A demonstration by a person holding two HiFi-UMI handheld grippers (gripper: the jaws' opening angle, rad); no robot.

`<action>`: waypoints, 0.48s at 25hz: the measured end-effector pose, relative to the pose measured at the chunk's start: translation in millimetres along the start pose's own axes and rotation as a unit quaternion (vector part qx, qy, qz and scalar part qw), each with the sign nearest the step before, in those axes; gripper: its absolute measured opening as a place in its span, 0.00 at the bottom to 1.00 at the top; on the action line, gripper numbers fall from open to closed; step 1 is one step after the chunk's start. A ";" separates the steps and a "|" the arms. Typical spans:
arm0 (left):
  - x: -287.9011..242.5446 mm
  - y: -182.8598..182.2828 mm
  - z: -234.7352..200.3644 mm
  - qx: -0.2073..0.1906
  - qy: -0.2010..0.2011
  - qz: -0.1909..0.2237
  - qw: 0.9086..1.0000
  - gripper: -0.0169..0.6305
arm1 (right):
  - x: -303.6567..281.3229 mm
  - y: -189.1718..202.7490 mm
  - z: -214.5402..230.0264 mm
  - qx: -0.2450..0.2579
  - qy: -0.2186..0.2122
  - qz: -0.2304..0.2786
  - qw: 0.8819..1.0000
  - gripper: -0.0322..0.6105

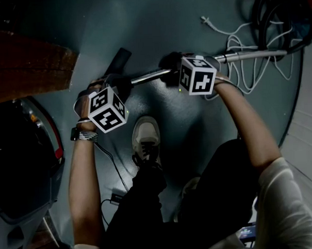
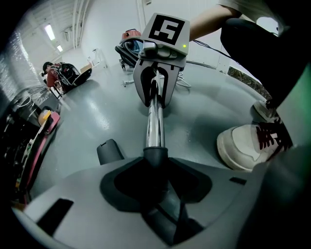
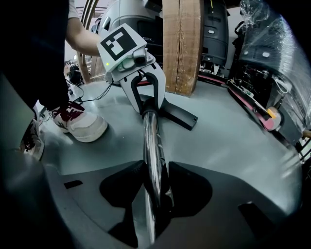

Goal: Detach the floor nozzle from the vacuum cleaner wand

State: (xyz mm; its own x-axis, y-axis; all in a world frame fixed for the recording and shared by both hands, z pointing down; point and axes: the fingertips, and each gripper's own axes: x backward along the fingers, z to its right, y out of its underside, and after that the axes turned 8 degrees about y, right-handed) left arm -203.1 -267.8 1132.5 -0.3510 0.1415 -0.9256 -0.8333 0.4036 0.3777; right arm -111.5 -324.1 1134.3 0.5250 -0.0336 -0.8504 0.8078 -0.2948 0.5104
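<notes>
The nozzle (image 3: 181, 116) lies on the floor (image 3: 233, 136) just past the left tongs (image 2: 156, 170), which clench its neck (image 2: 155, 154); the right tongs (image 3: 154, 182) clench the wand (image 3: 151, 141), likely bracing the joint for pulling apart.

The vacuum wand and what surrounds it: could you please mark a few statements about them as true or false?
1. The right claw is shut on the wand's chrome tube. True.
2. The left claw hangs open and empty. False: it is shut on the black collar at the tube's end.
3. A white sneaker stands on the floor beside the tube. True.
4. The tube between the two claws is matte black. False: it is shiny chrome.
5. A white cable lies on the floor. True.
</notes>
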 end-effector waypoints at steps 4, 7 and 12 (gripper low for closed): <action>-0.6 0.5 -3.4 0.026 -0.001 0.006 1.000 0.27 | -0.2 -2.5 4.5 0.002 0.008 0.005 1.000 0.32; -0.7 1.0 -5.8 0.041 0.000 0.003 0.999 0.27 | -1.6 -2.7 8.1 0.006 0.014 0.005 1.000 0.32; -0.7 1.5 -6.8 0.041 -0.002 -0.005 0.999 0.27 | -1.4 -3.3 6.8 -0.001 0.011 0.007 1.000 0.32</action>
State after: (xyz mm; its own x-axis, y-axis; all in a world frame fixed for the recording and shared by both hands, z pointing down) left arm -207.0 -273.5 1133.9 -0.3408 0.1399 -0.9297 -0.7994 0.4774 0.3648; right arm -116.7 -329.6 1133.0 0.5426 -0.0171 -0.8398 0.8004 -0.2929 0.5230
